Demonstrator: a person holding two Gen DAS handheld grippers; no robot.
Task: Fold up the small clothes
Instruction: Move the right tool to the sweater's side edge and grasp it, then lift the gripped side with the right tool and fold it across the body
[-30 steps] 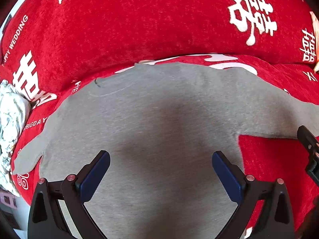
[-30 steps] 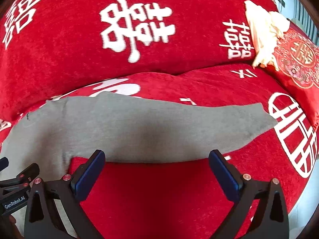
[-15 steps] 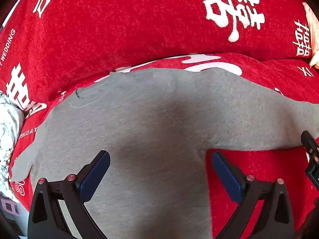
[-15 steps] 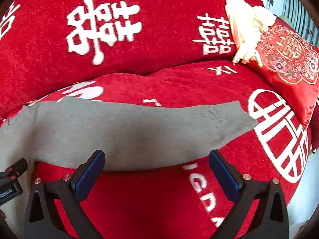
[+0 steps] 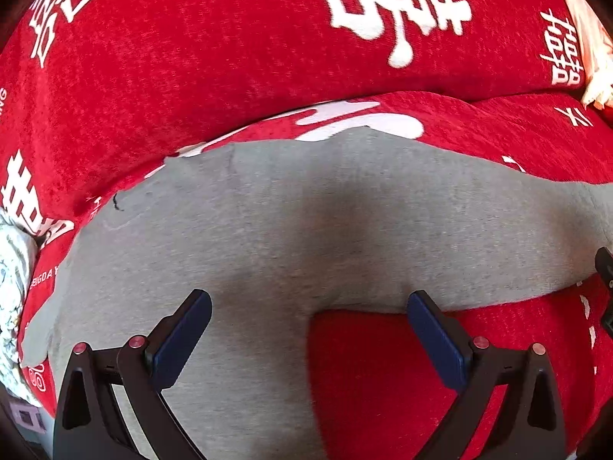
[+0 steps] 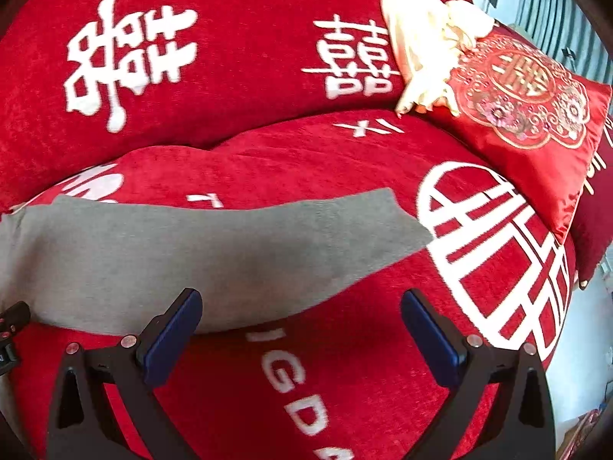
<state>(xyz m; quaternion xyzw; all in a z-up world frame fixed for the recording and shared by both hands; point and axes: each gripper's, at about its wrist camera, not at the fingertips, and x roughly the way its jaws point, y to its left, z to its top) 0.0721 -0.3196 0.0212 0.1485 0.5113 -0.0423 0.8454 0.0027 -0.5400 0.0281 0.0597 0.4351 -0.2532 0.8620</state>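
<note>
On the red sofa cover (image 5: 383, 364), printed with white characters, the grey top (image 5: 268, 230) lies spread flat with nothing folded yet, its body under your left gripper (image 5: 308, 329) and one long sleeve (image 6: 230, 245) reaching out sideways to your right. That sleeve's long axis runs left to right across the seat, roughly square to the way both grippers point; its cuff end (image 6: 398, 218) lies beyond and to the right of your right gripper (image 6: 300, 329), near the big white round motif (image 6: 494, 253). Your left gripper stands wide, nothing between its blue pads (image 5: 180, 335), and hovers over the armpit corner where body meets sleeve; whether it touches the cloth, you cannot tell. Your right gripper is likewise spread wide and empty, its left pad (image 6: 170, 335) over the sleeve's near edge, its right pad over bare red cover. Judgement: the right gripper is plainly nearer the sleeve, so the sleeve fold falls to it, travelling rightward to the cuff and carrying it back across toward the body, with the left placed to pin the shoulder. A short sleeve stub (image 5: 36, 329) shows at far left beside crumpled pale cloth (image 5: 11, 276). An embroidered red cushion (image 6: 528, 115) and cream fabric (image 6: 425, 42) sit well apart at the far right corner.
</note>
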